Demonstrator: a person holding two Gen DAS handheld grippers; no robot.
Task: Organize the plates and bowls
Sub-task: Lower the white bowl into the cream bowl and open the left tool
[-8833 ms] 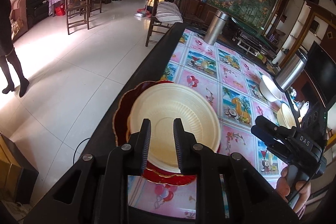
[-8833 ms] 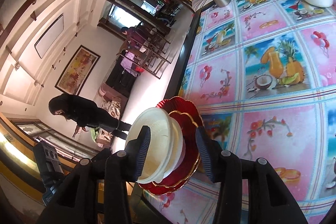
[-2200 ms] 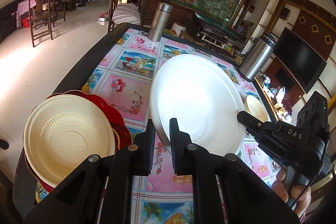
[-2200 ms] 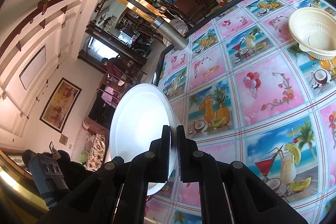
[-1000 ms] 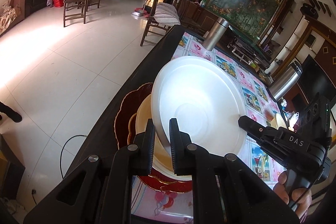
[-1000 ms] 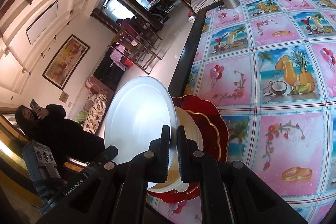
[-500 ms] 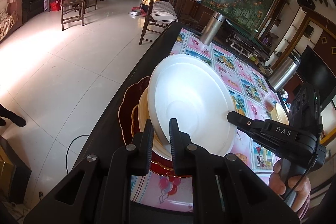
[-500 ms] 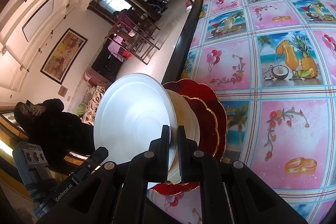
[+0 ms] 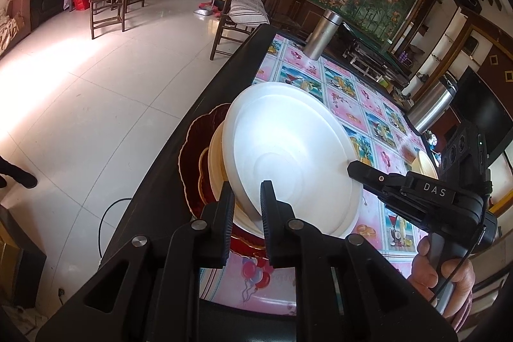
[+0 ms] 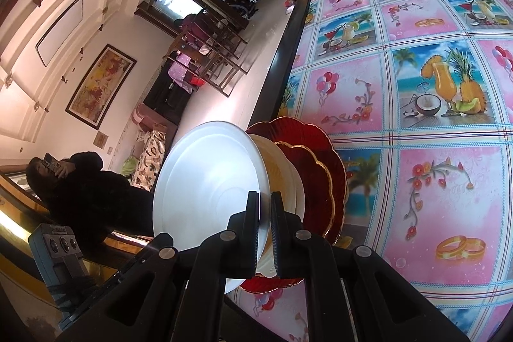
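moved: white plate [image 9: 288, 156] now tilted over cream plate [image 9: 216, 162] and red plates [image 9: 192, 165]
left tool [image 9: 245, 197]: opening, rim between
right tool [image 10: 264, 207]: clamped on rim

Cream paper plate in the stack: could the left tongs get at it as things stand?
Probably not. The left tongs are opening around the white plate's rim, and that plate covers most of the cream paper plate.
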